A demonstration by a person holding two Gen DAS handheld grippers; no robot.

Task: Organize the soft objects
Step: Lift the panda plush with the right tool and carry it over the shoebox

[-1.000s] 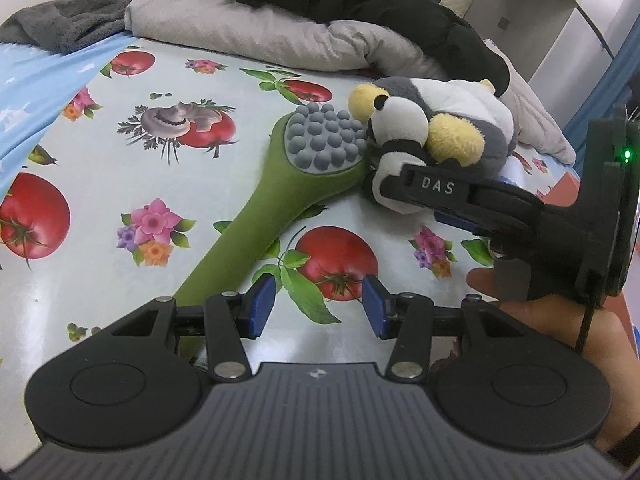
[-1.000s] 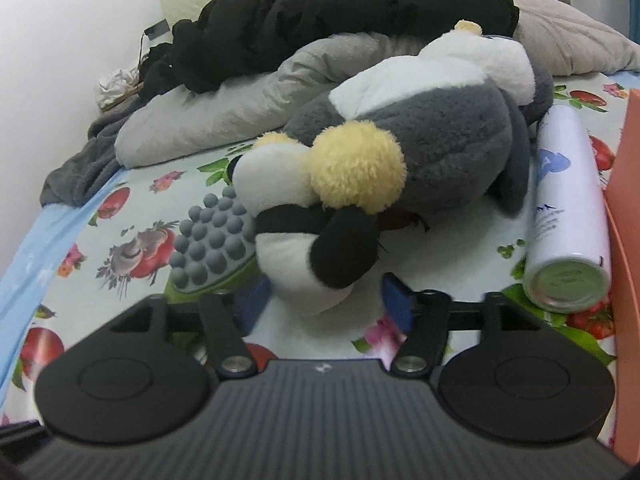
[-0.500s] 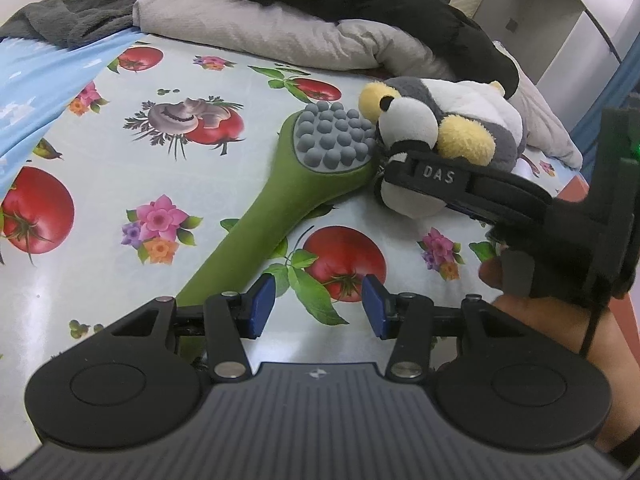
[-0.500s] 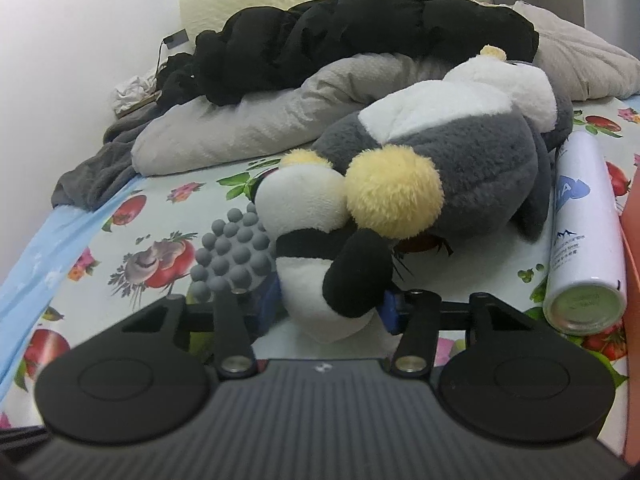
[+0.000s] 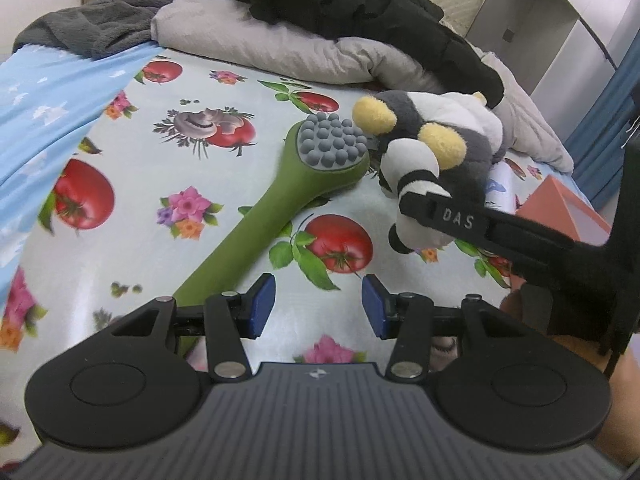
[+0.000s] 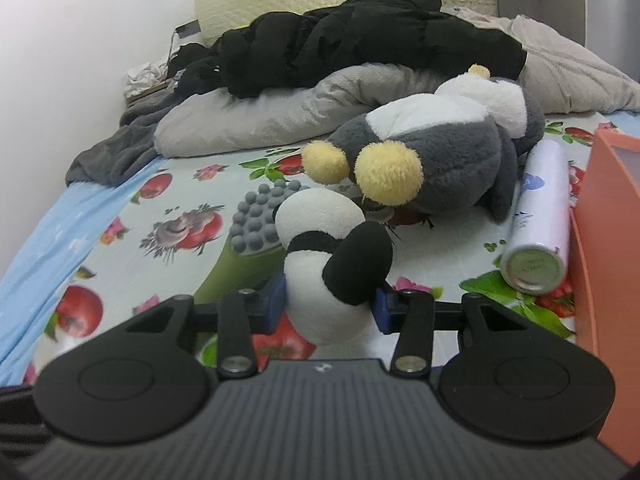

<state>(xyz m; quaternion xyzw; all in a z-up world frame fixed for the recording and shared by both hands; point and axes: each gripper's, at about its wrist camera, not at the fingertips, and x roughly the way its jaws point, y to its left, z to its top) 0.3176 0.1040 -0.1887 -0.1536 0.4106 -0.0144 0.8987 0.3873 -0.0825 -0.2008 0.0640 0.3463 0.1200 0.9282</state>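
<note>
- progress: the job looks barely begun. the right gripper (image 6: 329, 305) has just been closing, and its blue pads now press both sides of the plush (image 6: 432, 160) at its striped white-and-black end (image 6: 320, 280).
- that end looks raised off the sheet (image 5: 120, 220); the grey body still seems to rest on the bed, so i judge this the start of a lift, with carrying and placing all to come.
- the left gripper (image 5: 318, 306) is released, jaws apart with nothing between them, hanging over the sheet near the lower end of the green massager (image 5: 256, 224).
- where the plush is: in the left view at about 2 o'clock, just right of the massager's grey studded head (image 5: 332, 144); in the right view it fills the centre, with a white can (image 6: 540, 208) just beside it at 3 o'clock and an orange box (image 6: 604, 216) at the right edge.
- heading: its long axis runs from the held end near the camera, at 6 o'clock in the right view, up and away toward 1 o'clock, where the white far end lies against the grey pillow (image 6: 260, 120).
- left to do, by my reading: move the plush to its place; the black jacket (image 6: 340, 40) and dark blanket (image 6: 112, 152) lie in a heap at 12 o'clock, untouched.
</note>
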